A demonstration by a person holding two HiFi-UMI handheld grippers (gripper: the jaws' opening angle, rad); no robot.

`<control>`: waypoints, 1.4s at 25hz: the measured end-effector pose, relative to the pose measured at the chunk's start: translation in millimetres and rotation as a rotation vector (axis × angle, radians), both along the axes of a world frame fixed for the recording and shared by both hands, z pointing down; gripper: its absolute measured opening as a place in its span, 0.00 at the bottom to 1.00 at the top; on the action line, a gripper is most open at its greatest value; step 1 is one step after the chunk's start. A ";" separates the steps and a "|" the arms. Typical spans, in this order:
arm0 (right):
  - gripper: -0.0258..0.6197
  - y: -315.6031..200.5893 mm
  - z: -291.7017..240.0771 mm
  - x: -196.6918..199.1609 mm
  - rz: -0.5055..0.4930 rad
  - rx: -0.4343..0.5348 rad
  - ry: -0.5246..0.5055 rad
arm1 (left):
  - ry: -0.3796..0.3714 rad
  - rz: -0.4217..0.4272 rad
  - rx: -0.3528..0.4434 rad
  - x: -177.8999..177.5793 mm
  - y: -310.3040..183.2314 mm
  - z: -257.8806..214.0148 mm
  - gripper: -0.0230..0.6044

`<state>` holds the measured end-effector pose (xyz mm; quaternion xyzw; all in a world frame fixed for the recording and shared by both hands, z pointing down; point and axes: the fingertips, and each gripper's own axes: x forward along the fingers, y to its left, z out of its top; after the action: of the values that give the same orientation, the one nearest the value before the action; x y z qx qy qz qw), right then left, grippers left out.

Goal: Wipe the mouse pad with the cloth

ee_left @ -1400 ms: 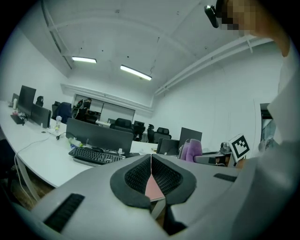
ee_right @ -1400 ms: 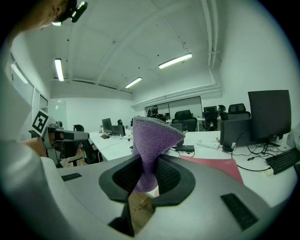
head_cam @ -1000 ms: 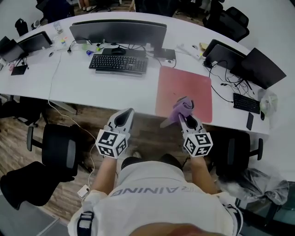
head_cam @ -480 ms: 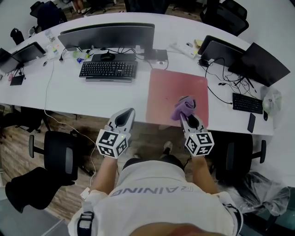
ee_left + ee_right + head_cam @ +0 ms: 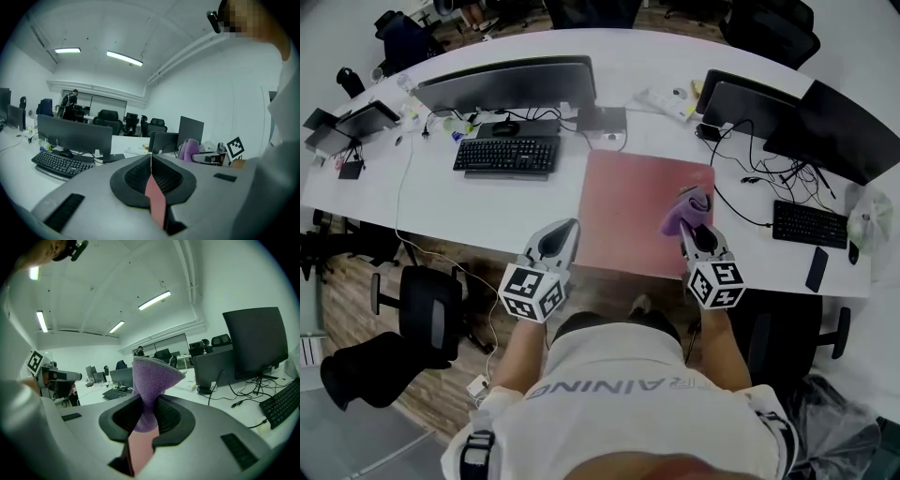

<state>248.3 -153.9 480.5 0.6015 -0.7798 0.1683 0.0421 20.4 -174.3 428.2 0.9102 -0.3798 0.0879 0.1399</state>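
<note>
Cloth [image 5: 682,210] in right claw [image 5: 693,228], seemingly over pad [image 5: 623,211] edge

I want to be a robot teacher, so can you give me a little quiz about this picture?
1. Fill the gap: the left gripper's jaws are ___ (open or shut).
2. True or false: the keyboard lies on the pad.
3. Pick one: the right gripper is shut on A) a mouse, B) the cloth, C) a cable.

Key: 1. shut, with nothing between them. 2. False, the keyboard is on the desk, left of the pad. 3. B.
</note>
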 end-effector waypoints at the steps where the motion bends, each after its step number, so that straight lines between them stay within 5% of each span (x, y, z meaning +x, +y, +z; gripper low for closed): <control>1: 0.18 -1.5 3.1 8.7 0.001 -0.005 -0.004 | -0.004 -0.003 -0.002 6.8 -1.6 1.4 0.09; 7: 0.18 -7.1 21.2 29.8 -0.002 -0.050 -0.029 | -0.018 -0.010 -0.026 28.2 -12.2 10.9 0.09; 17: 0.18 -56.3 31.4 1.1 -0.014 -0.114 0.006 | 0.014 0.005 -0.047 8.1 -70.4 25.6 0.09; 26: 0.18 -151.2 65.3 -103.2 -0.115 -0.194 0.025 | 0.003 -0.021 -0.097 -71.9 -145.3 52.3 0.09; 35: 0.18 -228.6 150.6 -201.6 -0.240 -0.382 0.001 | -0.028 -0.041 -0.150 -137.6 -184.8 91.7 0.09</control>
<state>46.7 -382.5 631.1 0.4857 -0.7996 0.3067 0.1754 -117.2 -359.1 519.9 0.8879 -0.3927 0.1261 0.2039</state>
